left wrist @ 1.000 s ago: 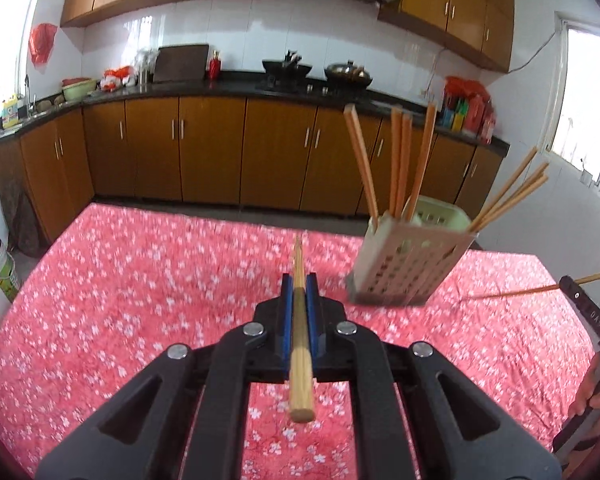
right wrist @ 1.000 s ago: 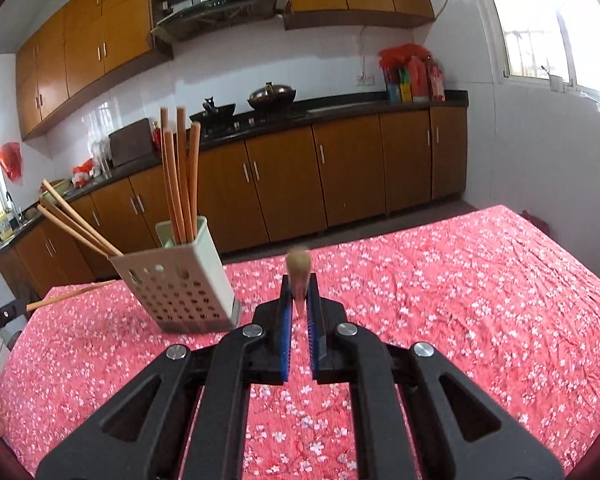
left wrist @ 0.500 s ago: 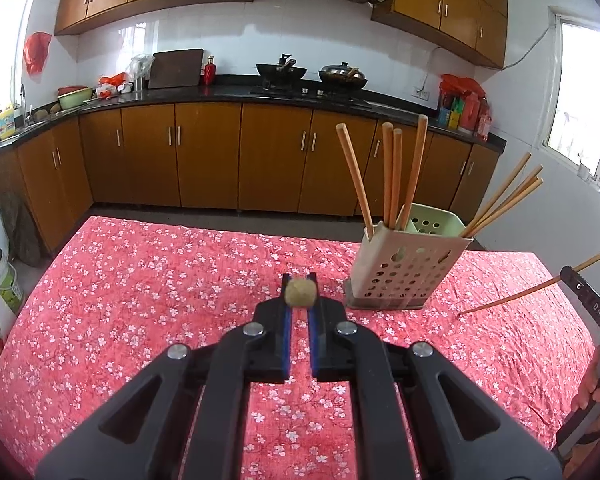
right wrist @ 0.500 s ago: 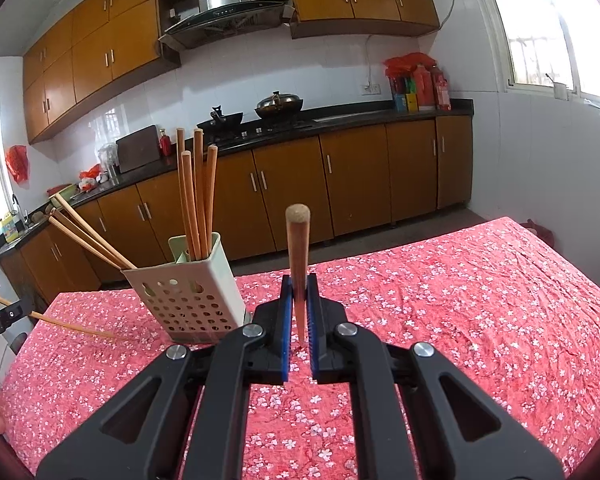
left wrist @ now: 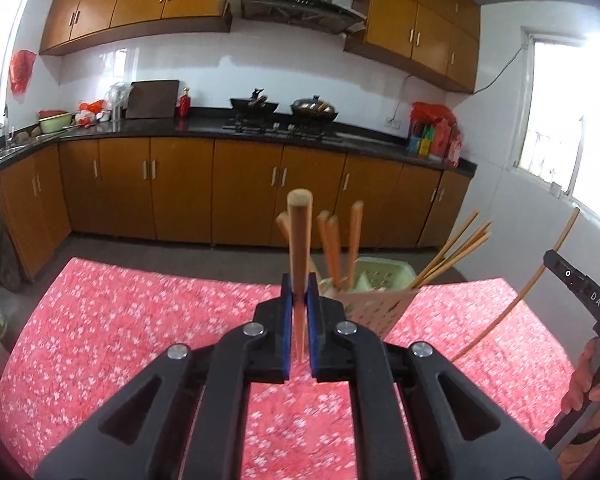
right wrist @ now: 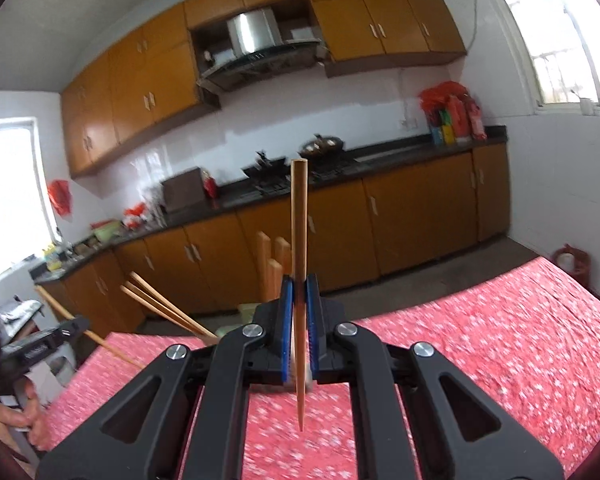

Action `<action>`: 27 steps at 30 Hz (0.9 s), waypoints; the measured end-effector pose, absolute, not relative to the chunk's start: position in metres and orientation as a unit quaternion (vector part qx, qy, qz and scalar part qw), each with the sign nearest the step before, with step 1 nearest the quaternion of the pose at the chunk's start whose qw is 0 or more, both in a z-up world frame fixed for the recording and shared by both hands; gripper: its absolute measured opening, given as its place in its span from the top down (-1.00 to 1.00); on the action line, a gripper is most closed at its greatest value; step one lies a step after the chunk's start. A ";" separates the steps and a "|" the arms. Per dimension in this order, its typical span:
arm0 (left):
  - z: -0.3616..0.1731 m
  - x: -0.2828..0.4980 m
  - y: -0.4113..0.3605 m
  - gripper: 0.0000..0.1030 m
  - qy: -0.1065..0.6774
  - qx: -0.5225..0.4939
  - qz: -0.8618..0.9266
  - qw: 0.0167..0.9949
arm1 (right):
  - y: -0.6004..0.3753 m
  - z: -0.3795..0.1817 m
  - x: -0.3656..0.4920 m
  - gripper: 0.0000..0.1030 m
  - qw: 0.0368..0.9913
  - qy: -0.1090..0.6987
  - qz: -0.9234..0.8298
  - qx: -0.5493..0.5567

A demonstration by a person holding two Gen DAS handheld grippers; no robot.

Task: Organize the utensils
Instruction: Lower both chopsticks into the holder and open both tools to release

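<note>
My left gripper (left wrist: 299,296) is shut on a wooden chopstick (left wrist: 299,236) that stands upright, thick end up. Just behind and to its right is the beige perforated utensil holder (left wrist: 376,312) with several chopsticks (left wrist: 340,244) standing in it. My right gripper (right wrist: 299,300) is shut on another wooden chopstick (right wrist: 299,240), upright with its thin tip pointing down. The holder is mostly hidden behind the right gripper; its chopsticks (right wrist: 168,308) lean out to the left. The right gripper and its chopstick (left wrist: 540,280) also show at the right edge of the left wrist view.
The table wears a red flowered cloth (left wrist: 120,320). Kitchen cabinets (left wrist: 180,192) and a counter with a stove (left wrist: 280,120) stand behind. The left gripper's handle and hand (right wrist: 20,360) show at the left edge of the right wrist view.
Both grippers have tilted upward and moved toward the holder. Both chopsticks now stand upright in the jaws. The holder has shifted from beside the grippers to just behind them.
</note>
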State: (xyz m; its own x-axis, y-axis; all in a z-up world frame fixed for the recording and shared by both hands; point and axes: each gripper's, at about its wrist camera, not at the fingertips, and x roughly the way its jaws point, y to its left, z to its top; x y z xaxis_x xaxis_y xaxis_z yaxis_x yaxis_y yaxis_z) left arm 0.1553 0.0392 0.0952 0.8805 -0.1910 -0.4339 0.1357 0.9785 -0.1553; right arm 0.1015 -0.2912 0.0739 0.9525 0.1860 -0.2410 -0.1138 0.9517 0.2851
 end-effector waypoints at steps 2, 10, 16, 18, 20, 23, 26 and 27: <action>0.107 0.157 0.033 0.85 0.220 -0.064 -0.096 0.969 | -0.286 0.086 0.100 0.85 0.979 0.118 0.090 0.138; 0.152 0.167 0.006 0.85 0.163 -0.070 -0.115 0.977 | -0.272 0.122 0.113 0.85 0.983 0.053 0.103 0.141; 0.168 0.193 -0.012 0.85 0.142 -0.075 -0.113 0.981 | -0.263 0.130 0.134 0.85 0.986 0.019 0.087 0.141; 0.171 0.202 -0.014 0.85 0.136 -0.082 -0.113 0.981 | -0.259 0.127 0.145 0.85 0.987 0.013 0.078 0.138; 0.173 0.213 -0.017 0.85 0.127 -0.086 -0.112 0.982 | -0.256 0.122 0.155 0.85 0.987 0.016 0.075 0.141; 0.173 0.229 -0.023 0.85 0.112 -0.083 -0.105 0.985 | -0.253 0.114 0.169 0.85 0.987 0.017 0.071 0.144; 0.164 0.244 -0.025 0.85 0.115 -0.083 -0.100 0.985 | -0.246 0.103 0.179 0.85 0.987 0.025 0.069 0.142; 0.158 0.250 -0.025 0.85 0.120 -0.085 -0.099 0.984 | -0.245 0.100 0.179 0.85 0.987 0.028 0.070 0.142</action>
